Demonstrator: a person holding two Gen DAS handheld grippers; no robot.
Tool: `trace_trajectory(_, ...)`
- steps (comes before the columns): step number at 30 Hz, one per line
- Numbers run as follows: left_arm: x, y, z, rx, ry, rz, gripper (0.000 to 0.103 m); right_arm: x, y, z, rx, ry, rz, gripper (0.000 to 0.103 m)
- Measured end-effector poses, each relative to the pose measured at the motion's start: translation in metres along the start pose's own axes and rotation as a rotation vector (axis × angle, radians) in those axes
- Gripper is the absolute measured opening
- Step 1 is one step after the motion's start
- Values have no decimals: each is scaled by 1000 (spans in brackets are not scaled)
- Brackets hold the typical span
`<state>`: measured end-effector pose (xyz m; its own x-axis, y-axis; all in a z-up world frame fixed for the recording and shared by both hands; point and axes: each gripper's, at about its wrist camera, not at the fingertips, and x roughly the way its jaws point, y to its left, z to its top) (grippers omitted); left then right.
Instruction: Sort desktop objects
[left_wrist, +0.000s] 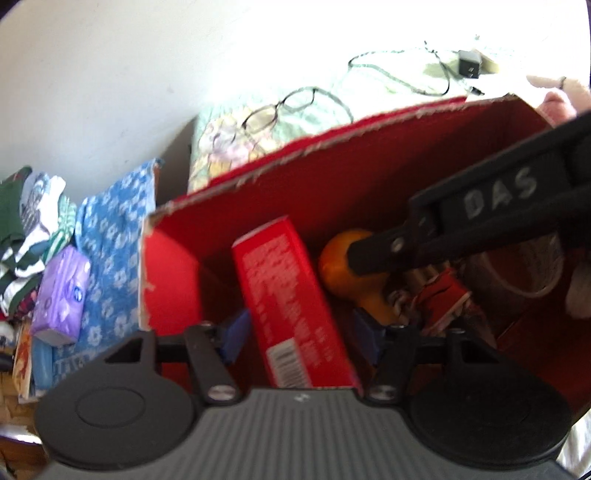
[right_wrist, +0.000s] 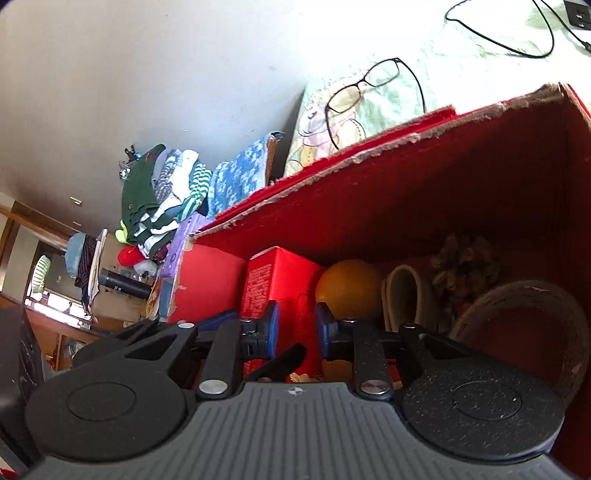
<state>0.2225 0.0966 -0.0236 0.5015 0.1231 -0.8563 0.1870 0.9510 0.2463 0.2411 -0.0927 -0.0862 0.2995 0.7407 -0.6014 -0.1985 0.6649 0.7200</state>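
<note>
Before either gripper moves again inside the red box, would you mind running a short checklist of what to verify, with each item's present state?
1. Left gripper straddles the red carton: ok.
2. Left pads pressing the carton: cannot tell; gaps seem to show on both sides.
3. Right gripper empty: cannot tell.
4. Grippers clear of each other: not ok; the right one crosses close above the orange ball, near the left.
5. Glasses and cable outside the red box: ok.

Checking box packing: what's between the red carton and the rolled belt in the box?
The orange ball sits between the red carton and the rolled belt, along the box's back wall. Clearest in the right wrist view.
</note>
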Motion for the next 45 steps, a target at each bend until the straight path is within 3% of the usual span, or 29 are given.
trace_trajectory(3, 7, 10, -5, -25, 27, -7, 53, 0, 0, 0, 4, 2, 0, 24)
trace_trajectory(7, 4, 8, -4, -27, 11, -9, 53, -2, -1, 0, 4, 1, 8, 24)
trace_trajectory(11, -1, 4, 1, -32, -23, -19, 52, -2, -1, 1, -3, 3, 19, 23)
trace_trajectory(14, -2, 2, 8, -45, -48, -19, 52, -2, -1, 0, -6, 5, 21, 15)
trace_trajectory(20, -37, 1, 0, -38, -109, -8, 52, -6, -3, -1, 11, -34, 29, 15)
trace_trajectory(25, -55, 6, 1, -70, -136, -107, 52, -10, -5, -2, 32, -71, 20, 15)
trace_trajectory(31, -38, -11, 2, -68, -113, -201, 51, -11, -6, -2, 52, -87, 5, 15)
trace_trajectory(35, -24, -17, -1, -55, -83, -141, 51, -11, -6, -2, 54, -85, 1, 15)
trace_trajectory(42, -12, 10, -6, -134, -29, -63, 49, -9, -6, -2, 50, -66, 6, 15)
trace_trajectory(45, -9, 17, -5, -163, -24, -85, 49, -8, -5, -2, 49, -60, 6, 15)
